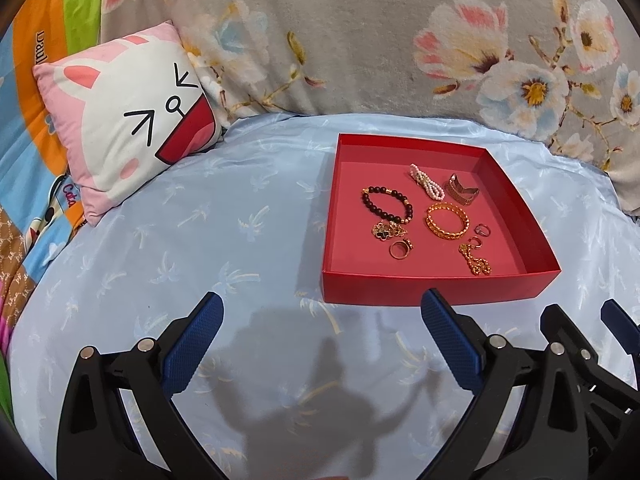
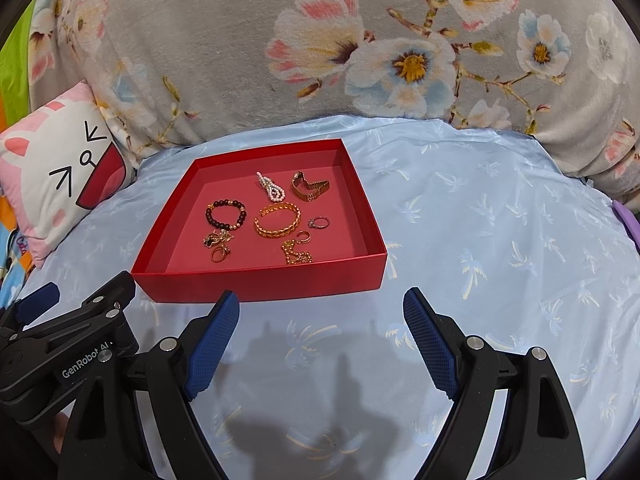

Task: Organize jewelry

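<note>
- Left gripper [image 1: 320,340]: black frame, blue cross-hatched pads, jaws spread wide, holding nothing; it hovers over bare sheet just short of the tray's near wall. Its side reads "GenRobot AI" in the right wrist view.
- Right gripper [image 2: 320,336]: same build, jaws wide apart, empty, just beside the left one, at the tray's near right corner.
- Bedsheet [image 2: 480,240]: glossy pale blue, palm-tree print; open room right of the tray.
- Red tray [image 2: 260,280]: shallow, square, card-like, matte.
- Inside, near to far, all apart from the walls: gold chain [image 2: 297,255], gold ring [image 2: 219,254], clover charm [image 2: 218,237], small hoop [image 2: 304,237], stone ring [image 2: 319,222], gold woven bangle [image 2: 278,220], dark bead bracelet [image 2: 225,214], pearl piece [image 2: 272,186], bronze link band [image 2: 309,188].
- Cat-face cushion [image 1: 128,120]: pink and white, at the sheet's far left edge.
- Floral fleece blanket [image 2: 280,60]: grey, along the far edge.
</note>
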{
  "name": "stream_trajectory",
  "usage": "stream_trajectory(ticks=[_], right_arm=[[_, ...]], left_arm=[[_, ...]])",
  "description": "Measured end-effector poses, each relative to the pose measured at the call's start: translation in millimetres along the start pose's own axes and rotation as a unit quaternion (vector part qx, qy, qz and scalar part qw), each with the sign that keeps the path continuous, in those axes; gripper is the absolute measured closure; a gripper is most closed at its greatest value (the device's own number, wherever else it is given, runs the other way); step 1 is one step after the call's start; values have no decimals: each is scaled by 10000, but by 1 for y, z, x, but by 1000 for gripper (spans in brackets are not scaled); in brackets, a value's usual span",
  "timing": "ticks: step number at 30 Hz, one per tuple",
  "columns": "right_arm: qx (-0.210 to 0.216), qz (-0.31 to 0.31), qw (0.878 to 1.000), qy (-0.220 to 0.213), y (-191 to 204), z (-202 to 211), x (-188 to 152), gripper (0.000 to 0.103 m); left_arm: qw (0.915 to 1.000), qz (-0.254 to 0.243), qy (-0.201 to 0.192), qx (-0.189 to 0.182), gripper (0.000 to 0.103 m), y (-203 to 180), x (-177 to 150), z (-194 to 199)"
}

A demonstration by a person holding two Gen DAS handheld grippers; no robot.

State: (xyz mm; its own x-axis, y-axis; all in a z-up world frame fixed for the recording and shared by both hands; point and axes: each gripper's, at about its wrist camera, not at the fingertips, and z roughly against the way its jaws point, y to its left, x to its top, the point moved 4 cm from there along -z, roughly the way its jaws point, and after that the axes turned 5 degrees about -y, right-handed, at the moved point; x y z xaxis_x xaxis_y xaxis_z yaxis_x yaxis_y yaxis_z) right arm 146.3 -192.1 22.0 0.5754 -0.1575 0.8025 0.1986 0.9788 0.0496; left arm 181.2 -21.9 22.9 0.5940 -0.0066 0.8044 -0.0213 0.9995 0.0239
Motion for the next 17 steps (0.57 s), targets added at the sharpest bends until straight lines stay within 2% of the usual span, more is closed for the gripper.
stream_trajectory(ticks=[11, 17], right_arm=[[5, -7, 10000, 6, 0, 1, -2, 21], [-7, -12, 10000, 5, 0, 1, -1, 21]], left_arm=[[10000, -10, 1, 85, 7, -1, -3, 0], [10000, -46, 28, -14, 10, -3, -3, -2]])
